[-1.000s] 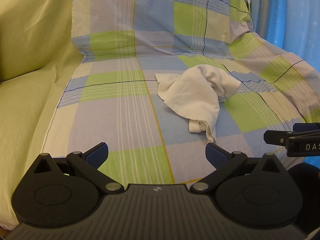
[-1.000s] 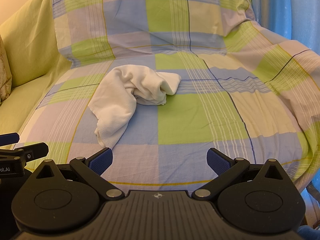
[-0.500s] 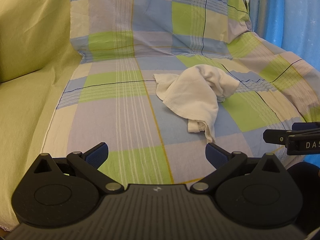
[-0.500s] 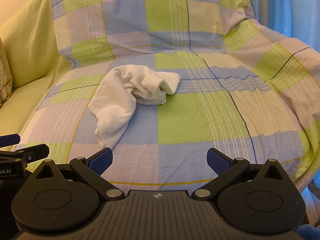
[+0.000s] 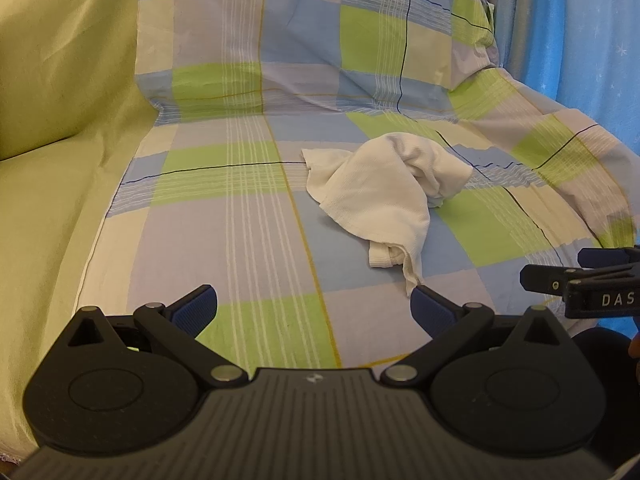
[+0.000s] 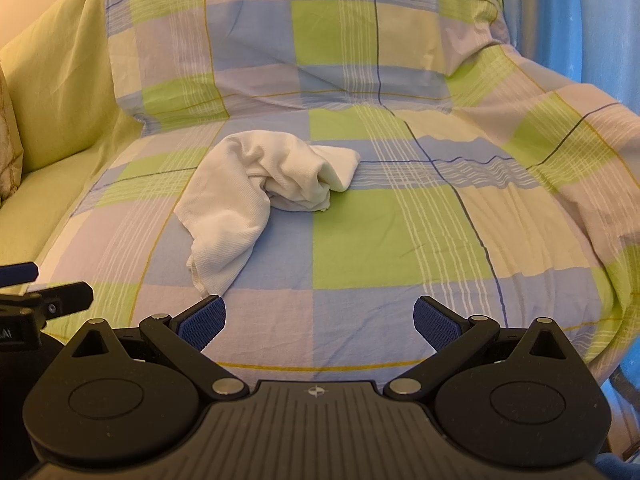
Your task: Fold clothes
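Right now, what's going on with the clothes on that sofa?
A person holds a gripper in each hand, both aimed at a crumpled white garment lying in a heap on the checked sheet that covers the sofa. The left gripper and the right gripper are both open and hold nothing; neither touches the cloth. The garment's near tip lies close in front of them. Folding has not begun.
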`<action>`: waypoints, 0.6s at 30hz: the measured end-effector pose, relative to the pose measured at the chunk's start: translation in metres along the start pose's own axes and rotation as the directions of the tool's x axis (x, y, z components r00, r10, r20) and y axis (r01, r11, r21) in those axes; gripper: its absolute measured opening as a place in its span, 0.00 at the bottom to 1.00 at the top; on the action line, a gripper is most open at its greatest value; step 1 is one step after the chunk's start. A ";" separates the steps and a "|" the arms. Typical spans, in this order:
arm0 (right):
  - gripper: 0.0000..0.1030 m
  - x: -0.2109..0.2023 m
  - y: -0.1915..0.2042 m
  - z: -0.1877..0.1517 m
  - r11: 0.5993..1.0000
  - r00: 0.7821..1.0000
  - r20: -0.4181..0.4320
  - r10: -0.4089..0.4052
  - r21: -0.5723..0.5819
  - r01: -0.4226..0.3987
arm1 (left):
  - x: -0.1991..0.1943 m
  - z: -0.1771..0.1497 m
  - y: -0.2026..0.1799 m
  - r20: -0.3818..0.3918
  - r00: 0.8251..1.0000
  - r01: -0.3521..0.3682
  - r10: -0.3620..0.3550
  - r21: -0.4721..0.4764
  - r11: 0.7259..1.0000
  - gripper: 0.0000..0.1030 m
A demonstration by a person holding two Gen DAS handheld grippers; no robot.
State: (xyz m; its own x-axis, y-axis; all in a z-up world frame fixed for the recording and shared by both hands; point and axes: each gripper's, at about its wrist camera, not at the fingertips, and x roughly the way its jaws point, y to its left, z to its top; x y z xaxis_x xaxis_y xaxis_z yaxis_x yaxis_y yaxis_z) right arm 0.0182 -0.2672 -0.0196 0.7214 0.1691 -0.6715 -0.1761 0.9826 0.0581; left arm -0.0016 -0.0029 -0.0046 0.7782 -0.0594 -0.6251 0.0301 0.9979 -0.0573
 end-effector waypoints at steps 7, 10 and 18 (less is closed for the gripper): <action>1.00 -0.004 0.013 0.009 0.994 0.999 0.032 0.020 -0.111 -0.017 | -0.006 0.014 0.003 0.046 0.999 0.004 -0.009 0.097 0.995 0.99; 1.00 0.001 0.030 0.018 0.981 0.995 0.067 0.069 -0.185 -0.055 | 0.002 0.024 0.017 0.038 0.999 0.004 -0.007 0.083 0.997 0.99; 0.78 0.046 0.096 0.041 0.880 0.987 0.106 0.120 -0.472 -0.056 | 0.020 0.044 0.053 0.105 0.994 -0.014 0.006 0.073 0.997 0.83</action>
State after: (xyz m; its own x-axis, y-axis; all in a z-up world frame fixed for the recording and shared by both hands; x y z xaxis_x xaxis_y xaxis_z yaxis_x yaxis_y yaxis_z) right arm 0.0620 -0.1616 -0.0148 0.7623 0.2926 -0.5773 -0.5113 0.8191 -0.2601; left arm 0.0430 0.0500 0.0142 0.8398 -0.0502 -0.5406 0.0651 0.9978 0.0084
